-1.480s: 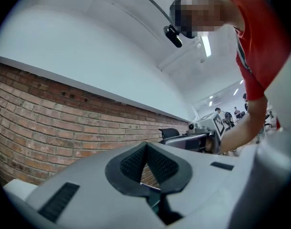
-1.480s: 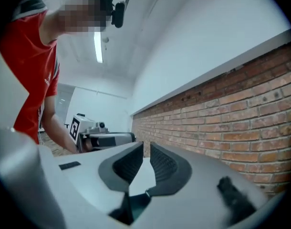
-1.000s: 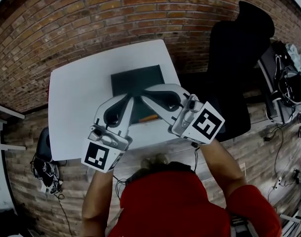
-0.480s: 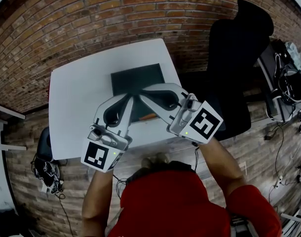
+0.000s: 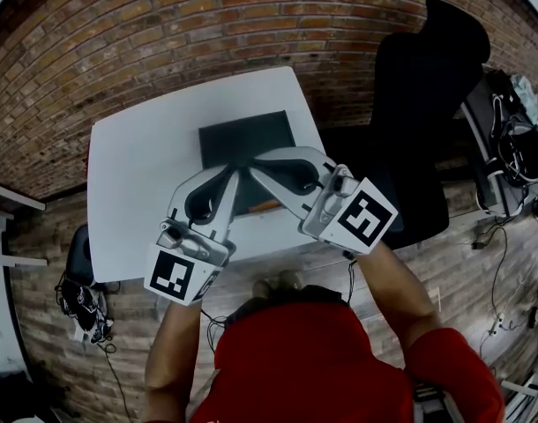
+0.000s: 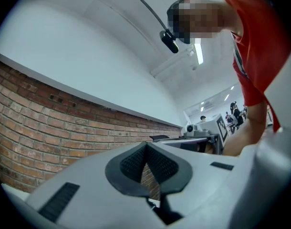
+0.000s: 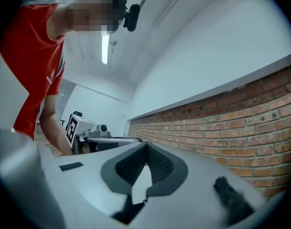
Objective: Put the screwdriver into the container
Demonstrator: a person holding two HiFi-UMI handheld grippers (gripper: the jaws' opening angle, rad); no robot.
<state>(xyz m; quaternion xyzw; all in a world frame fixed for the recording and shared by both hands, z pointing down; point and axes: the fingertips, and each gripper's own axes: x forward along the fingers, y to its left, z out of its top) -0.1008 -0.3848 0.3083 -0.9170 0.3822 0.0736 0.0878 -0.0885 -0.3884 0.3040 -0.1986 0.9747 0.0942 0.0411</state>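
A dark square container [image 5: 247, 137] lies on the white table [image 5: 137, 174]. Just in front of it an orange sliver of the screwdriver [image 5: 267, 206] shows on the table, mostly hidden under my right gripper. Both grippers hover above the table's near edge with their tips close together over the container's front. The left gripper [image 5: 236, 174] [image 6: 146, 145] is shut with nothing between its pads. The right gripper [image 5: 252, 167] [image 7: 146, 145] is likewise shut and empty. Both gripper views look at a brick wall and the ceiling, not at the table.
A black office chair [image 5: 425, 95] stands right of the table. Cables and equipment [image 5: 516, 152] lie at the far right, and a dark bag with cords [image 5: 79, 276] sits on the floor at the left. The table's left half is bare.
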